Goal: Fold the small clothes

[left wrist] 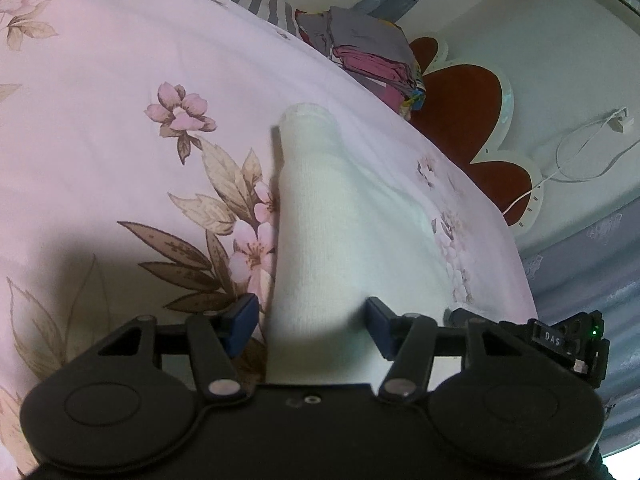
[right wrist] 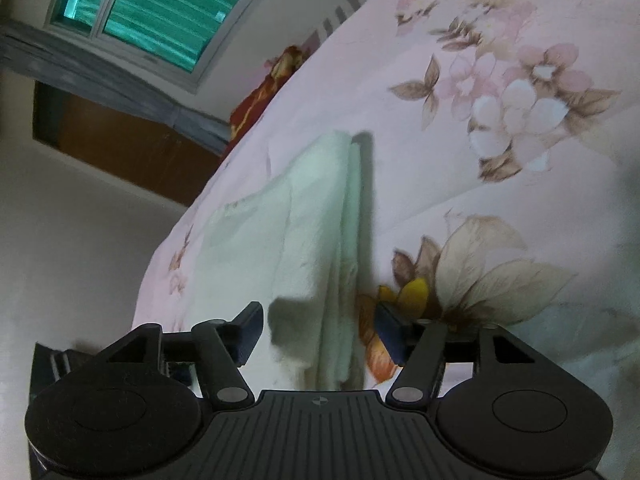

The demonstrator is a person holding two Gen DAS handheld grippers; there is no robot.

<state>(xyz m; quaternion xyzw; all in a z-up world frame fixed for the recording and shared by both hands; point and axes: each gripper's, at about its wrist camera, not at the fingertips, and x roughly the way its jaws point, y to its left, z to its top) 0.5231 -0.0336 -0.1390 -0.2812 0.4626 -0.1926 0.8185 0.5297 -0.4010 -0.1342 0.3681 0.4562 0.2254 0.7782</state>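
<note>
A small white knit garment (left wrist: 316, 216) lies on the pink floral bedsheet (left wrist: 120, 100), running away from my left gripper (left wrist: 312, 320). The left gripper is open, its blue pads either side of the near end of the cloth. In the right wrist view the same white cloth (right wrist: 304, 232) lies folded in layers, its edge raised along the right side. My right gripper (right wrist: 318, 330) is open, its pads astride the near end of the cloth. Whether either gripper's pads touch the cloth cannot be told.
A stack of folded grey and pink clothes (left wrist: 368, 52) sits at the far edge of the bed. A red and white flower-shaped mat (left wrist: 468, 120) and a white cable (left wrist: 580, 156) lie on the floor beyond. A window (right wrist: 160, 12) and brown cabinet (right wrist: 120, 140) show at left.
</note>
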